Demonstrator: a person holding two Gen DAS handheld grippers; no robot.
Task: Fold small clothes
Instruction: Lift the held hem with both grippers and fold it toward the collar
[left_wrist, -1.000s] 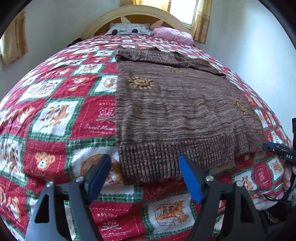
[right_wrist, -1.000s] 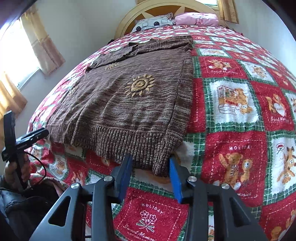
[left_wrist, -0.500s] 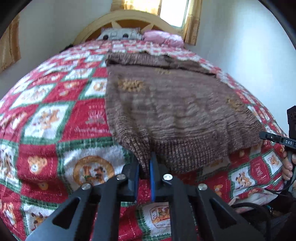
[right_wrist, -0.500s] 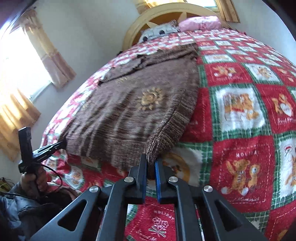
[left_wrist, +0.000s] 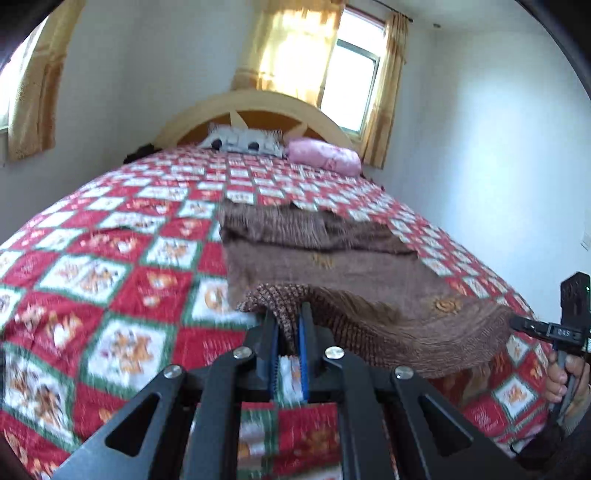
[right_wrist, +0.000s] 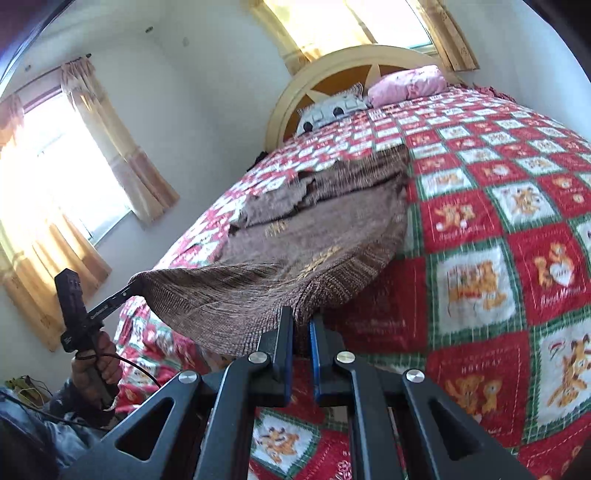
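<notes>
Left wrist view shows the left gripper (left_wrist: 287, 325) clamped tight on one near corner of the brown marled knit sweater (left_wrist: 332, 266), at its ribbed hem, with the fabric bunched between the blue pads. In the right wrist view the right gripper (right_wrist: 301, 326) pinches the other hem corner in the same way, jaws narrow with knit between them. The sweater lies lengthwise on the red, green and white teddy-bear patchwork quilt (left_wrist: 110, 258): its hem end is raised off the quilt between the two grippers, and its far end, with the sleeves folded across, rests flat toward the cream arched wooden headboard (left_wrist: 258, 110).

The garment's long axis runs straight away from both sets of fingers toward the headboard, so the fold most likely calls for carrying the hem forward over the body to meet the far end. Both hands hold about level with each other, one at each side of the hem; neither looks nearer the far edge.
</notes>
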